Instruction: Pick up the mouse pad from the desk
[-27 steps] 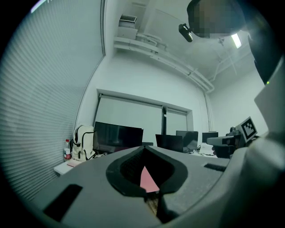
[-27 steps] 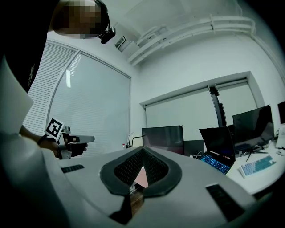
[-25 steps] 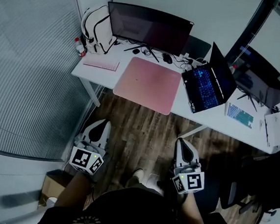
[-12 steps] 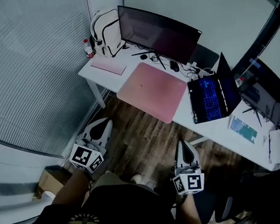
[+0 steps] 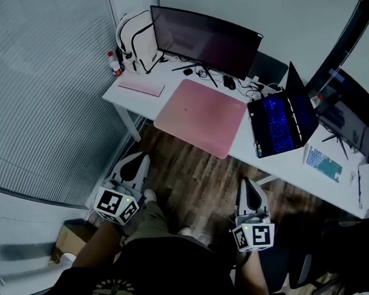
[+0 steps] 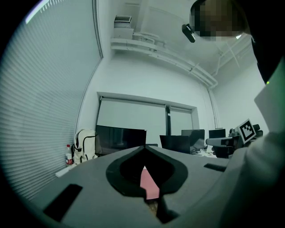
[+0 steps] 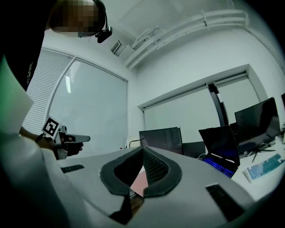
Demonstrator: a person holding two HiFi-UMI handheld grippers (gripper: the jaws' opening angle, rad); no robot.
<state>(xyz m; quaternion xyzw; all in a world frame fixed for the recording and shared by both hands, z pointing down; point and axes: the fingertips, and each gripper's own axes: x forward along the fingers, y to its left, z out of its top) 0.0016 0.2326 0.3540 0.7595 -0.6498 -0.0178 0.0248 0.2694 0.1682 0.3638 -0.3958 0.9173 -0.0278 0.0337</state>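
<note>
Standing back from the desk [image 5: 126,92], the person holds both tools low over the wood floor. At the lower left of the head view, the left gripper [image 5: 136,161] has its jaws pressed together with nothing in them.

In the upper middle of the frame, the pink mouse pad [image 5: 202,116] lies flat on the desk. Its near edge seems to hang a little past the desk's front. It sits between a pink keyboard [image 5: 140,86] on its left and an open laptop [image 5: 281,117] on its right.

At the lower right, the right gripper [image 5: 250,185] is closed tight and empty too. Both grippers are well apart from the pad.

I think the hard part comes next. The jaws must open first, or they will only push the pad along. The pad looks thin and floppy, so a grab at one edge could let it slip out. A wide swing on the right could bump the laptop.
</note>
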